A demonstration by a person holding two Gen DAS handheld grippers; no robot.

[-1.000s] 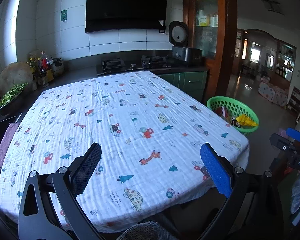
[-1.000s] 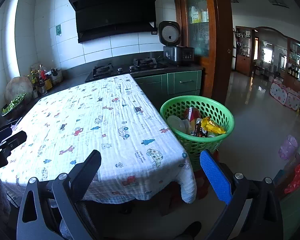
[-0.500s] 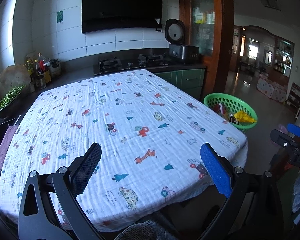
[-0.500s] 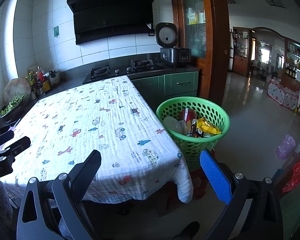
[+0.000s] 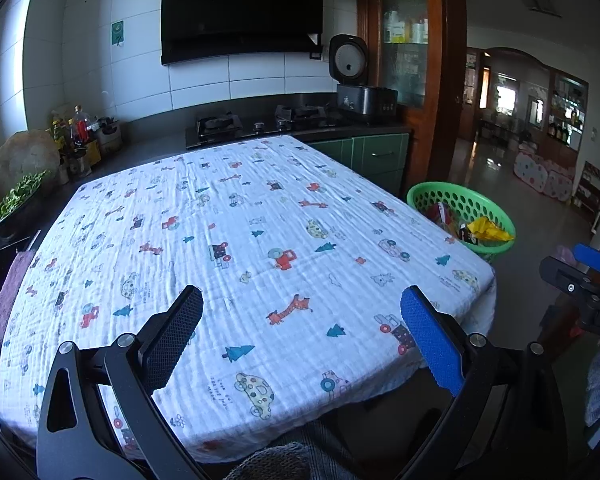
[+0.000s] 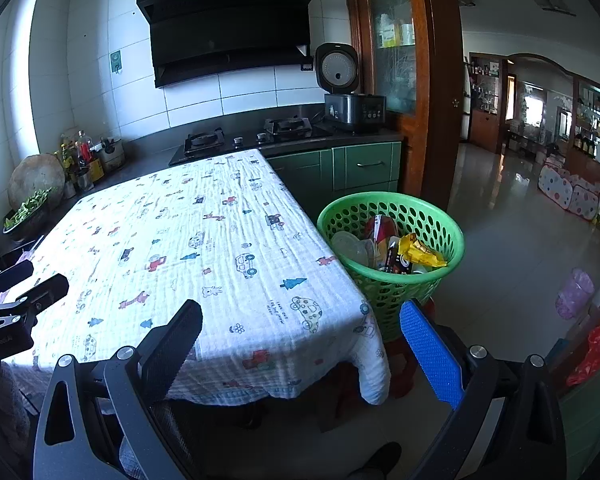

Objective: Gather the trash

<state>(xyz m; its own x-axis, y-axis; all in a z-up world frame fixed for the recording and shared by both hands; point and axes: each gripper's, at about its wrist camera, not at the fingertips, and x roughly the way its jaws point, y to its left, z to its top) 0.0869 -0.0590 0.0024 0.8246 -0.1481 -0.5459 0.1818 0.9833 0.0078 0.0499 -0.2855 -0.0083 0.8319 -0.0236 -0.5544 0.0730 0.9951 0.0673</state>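
While right tool (image 6: 300,344) gapes, basket (image 6: 388,280) beyond.

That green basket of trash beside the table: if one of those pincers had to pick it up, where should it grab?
Probably the top rim of the green basket, from above on the open floor side. The rim is a thin band that two fingers can straddle, the trash sits below it, and the table crowds the other side. The right gripper is nearer and open.
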